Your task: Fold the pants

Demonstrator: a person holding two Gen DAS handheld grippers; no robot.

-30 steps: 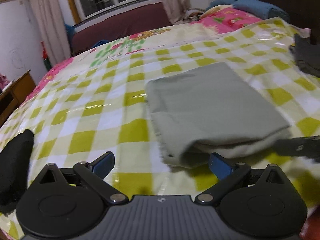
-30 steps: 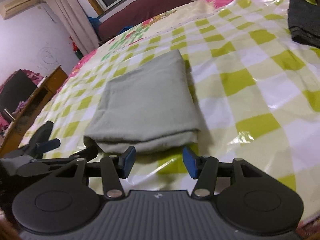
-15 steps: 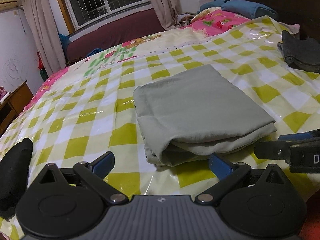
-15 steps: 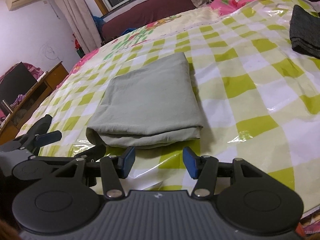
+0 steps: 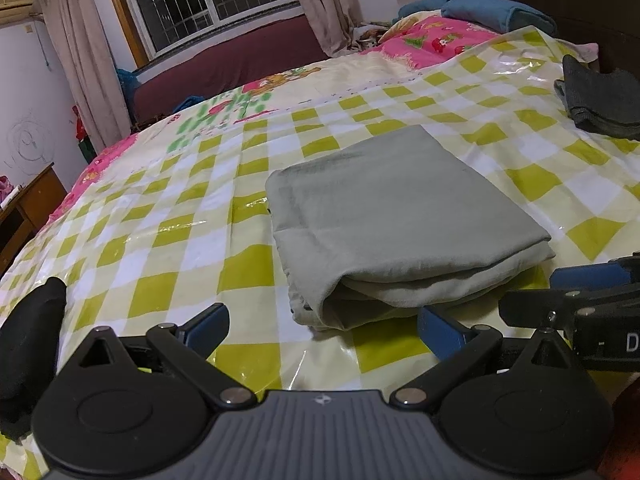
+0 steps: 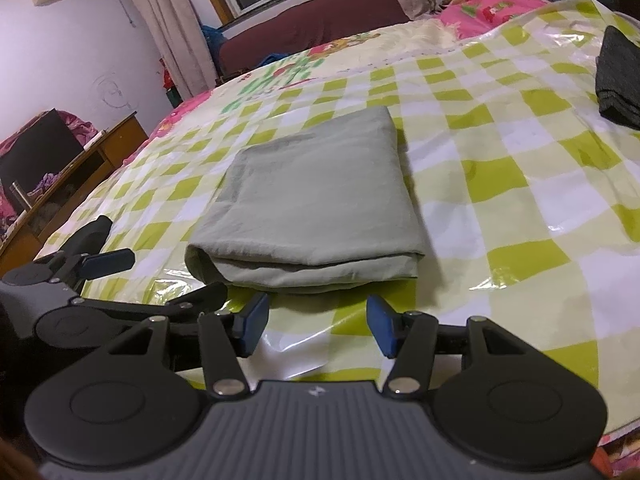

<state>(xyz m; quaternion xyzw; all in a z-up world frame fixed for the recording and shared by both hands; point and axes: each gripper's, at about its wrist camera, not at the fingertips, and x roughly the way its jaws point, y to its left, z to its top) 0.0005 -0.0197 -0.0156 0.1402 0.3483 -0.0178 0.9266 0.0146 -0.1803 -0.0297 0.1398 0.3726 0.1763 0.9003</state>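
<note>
The grey-green pants [image 5: 396,216] lie folded into a flat rectangle on the yellow-checked plastic cover [image 5: 168,248]; they also show in the right wrist view [image 6: 316,204]. My left gripper [image 5: 322,326] is open and empty, just short of the fold's near left corner. My right gripper [image 6: 316,322] is open and empty, just short of the fold's near edge. Each gripper shows at the edge of the other's view, the right one [image 5: 580,304] and the left one [image 6: 92,276].
A folded dark grey garment [image 5: 604,98] lies at the far right of the bed, also in the right wrist view [image 6: 620,80]. Blue pillows [image 5: 496,12] and a pink floral sheet sit at the head. A wooden desk [image 6: 76,176] stands left of the bed.
Both grippers have drawn back and risen a little from the folded pants, so more of the bed shows. The pants lie still. Both stay open.
</note>
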